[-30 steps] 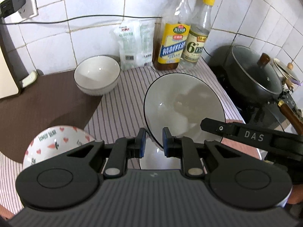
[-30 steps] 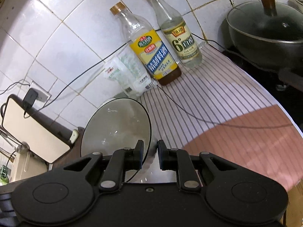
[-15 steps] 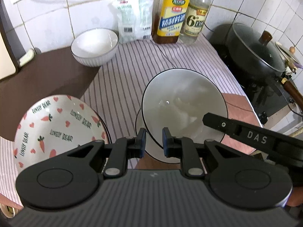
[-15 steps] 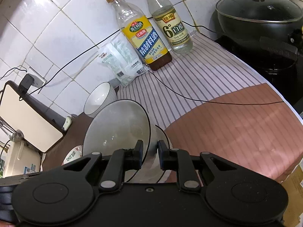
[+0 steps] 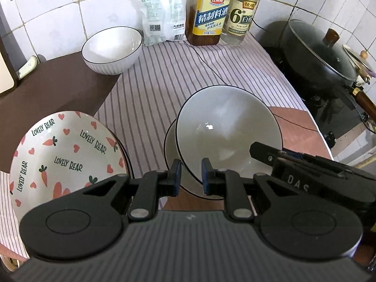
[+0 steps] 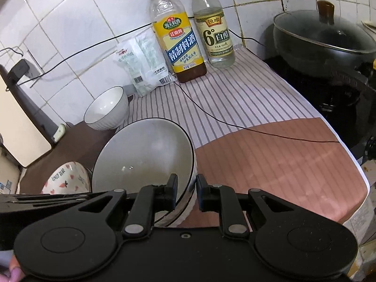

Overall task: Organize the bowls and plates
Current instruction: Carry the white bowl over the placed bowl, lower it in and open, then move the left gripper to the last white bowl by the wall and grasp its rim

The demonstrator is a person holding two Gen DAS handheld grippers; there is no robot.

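The lower bowl [image 5: 169,145] is mostly hidden beneath the held bowl [image 5: 225,127].

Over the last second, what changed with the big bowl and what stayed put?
The big bowl, pinched at its rim by both the left gripper and the right gripper, came down toward the other bowl beneath it, and more of the carrot plate came into view. Both grips stayed shut. The small bowl and the two bottles did not move.

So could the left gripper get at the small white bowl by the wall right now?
Probably not: the left gripper is shut on the grey bowl's rim, though the striped cloth toward the small white bowl lies clear.
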